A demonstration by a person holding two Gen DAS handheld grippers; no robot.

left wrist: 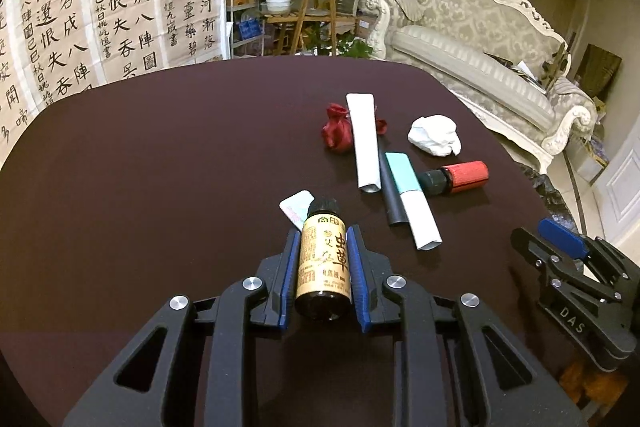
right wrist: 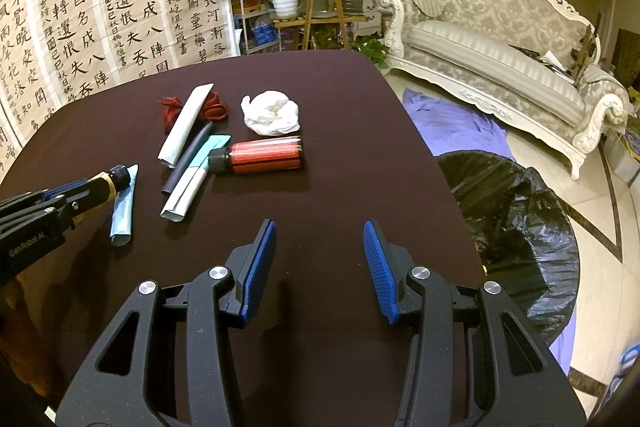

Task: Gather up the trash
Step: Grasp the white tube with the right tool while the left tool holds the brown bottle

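Clamping the bottle [left wrist: 324, 259], the left gripper [left wrist: 323, 247] is collecting trash; the right gripper [right wrist: 320, 247] is waiting, jaws apart. Next: carrying it over the bin [right wrist: 520, 211].

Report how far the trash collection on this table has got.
Done: nothing visibly binned; the black trash bag beside the table shows no contents. In hand: the left gripper is shut on a small brown bottle. The right gripper is open and empty. Left: red-capped bottle, crumpled tissue, white tubes, red ribbon.

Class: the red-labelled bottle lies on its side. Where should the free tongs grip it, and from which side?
Grip the red-labelled bottle across its red body, coming from above with the right tongs: that long straight barrel is clear, while its dark cap touches the teal-and-white packet.
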